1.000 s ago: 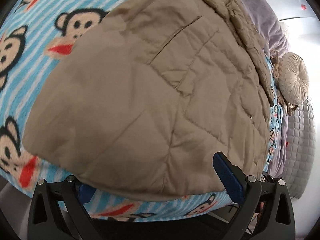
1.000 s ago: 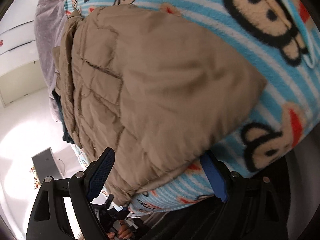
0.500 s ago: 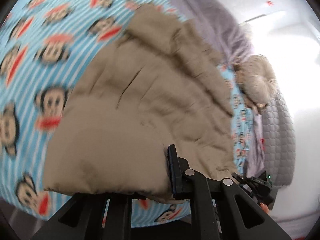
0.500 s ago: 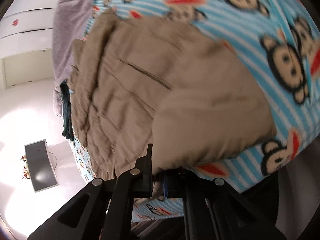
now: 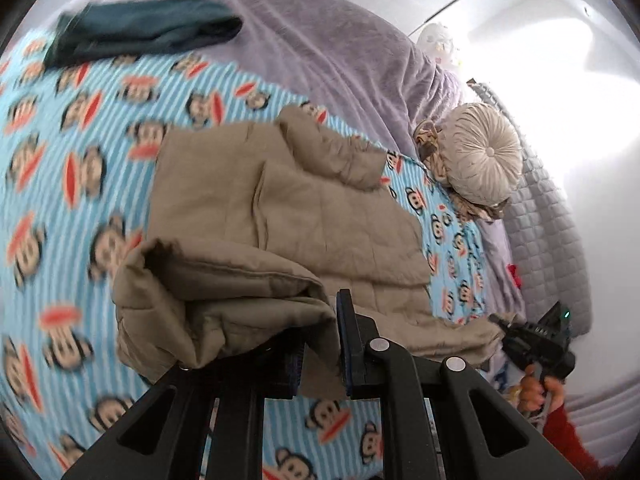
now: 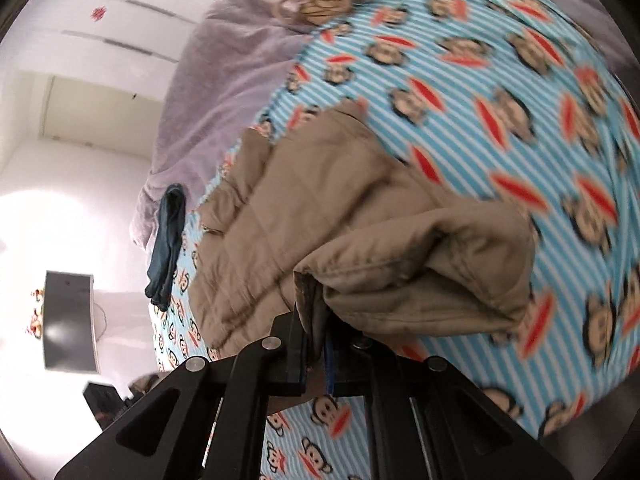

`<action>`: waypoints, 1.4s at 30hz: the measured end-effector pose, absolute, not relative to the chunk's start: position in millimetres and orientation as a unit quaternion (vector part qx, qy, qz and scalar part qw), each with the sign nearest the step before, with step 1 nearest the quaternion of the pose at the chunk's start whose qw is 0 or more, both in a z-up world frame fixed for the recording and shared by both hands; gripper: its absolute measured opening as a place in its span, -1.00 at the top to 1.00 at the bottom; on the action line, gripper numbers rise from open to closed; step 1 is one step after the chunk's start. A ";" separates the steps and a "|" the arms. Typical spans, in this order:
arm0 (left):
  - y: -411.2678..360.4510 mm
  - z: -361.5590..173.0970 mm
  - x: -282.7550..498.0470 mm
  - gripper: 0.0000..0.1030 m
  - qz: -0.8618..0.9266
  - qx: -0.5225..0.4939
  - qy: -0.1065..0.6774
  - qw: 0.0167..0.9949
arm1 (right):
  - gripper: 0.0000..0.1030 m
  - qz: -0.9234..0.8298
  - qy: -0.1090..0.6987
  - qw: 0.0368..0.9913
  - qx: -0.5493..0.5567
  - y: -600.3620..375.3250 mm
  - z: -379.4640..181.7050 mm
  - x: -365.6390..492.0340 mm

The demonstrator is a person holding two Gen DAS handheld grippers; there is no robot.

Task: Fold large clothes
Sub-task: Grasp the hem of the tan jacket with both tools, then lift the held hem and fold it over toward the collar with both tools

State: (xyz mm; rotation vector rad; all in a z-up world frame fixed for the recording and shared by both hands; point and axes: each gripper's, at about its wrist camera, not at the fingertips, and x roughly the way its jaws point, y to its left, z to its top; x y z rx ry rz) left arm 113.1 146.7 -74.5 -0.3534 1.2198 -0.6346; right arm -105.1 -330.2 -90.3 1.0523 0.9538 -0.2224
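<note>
On the far left of the bed, a dark teal garment is seen lying on the monkey-print blanket, well apart from the work and seemingly set aside. Nearer the middle, the tan quilted jacket is spread flat on that blanket, its far part resting while its near hem is lifted and rolled over on itself. That hem is pinched by the left gripper, its jaws drawn narrow with padded cloth between them. In the right wrist view, the same hem is clamped by the right gripper, jaws nearly together on a bunched edge of the jacket. Both corners are held at once, apparently so the hem can be carried evenly toward the far edge and a straight fold made. Further right, a round cream cushion is left against the lilac cover, clear of the fold.
</note>
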 end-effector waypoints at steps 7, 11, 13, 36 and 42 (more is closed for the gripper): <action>107.9 -51.4 189.6 0.68 -0.259 -0.079 0.551 0.789 | 0.87 -0.062 0.460 0.759 0.457 -365.5 -66.3 3.0; 103.0 -77.1 239.1 0.68 -0.211 -0.088 0.572 0.787 | 0.87 -0.049 0.491 0.755 0.431 -381.1 -72.1 76.3; 98.9 -92.6 253.7 0.68 -0.186 -0.063 0.569 0.798 | 0.87 -0.050 0.509 0.749 0.421 -384.1 -86.9 106.6; 100.2 -151.8 274.7 -1.00 -0.100 -0.006 0.525 0.845 | 0.65 -0.072 0.556 0.723 0.405 -379.2 -197.7 180.4; 104.6 -141.6 267.2 -0.76 -0.120 -0.008 0.523 0.844 | -0.56 -0.065 0.512 0.763 0.389 -379.5 -158.9 167.0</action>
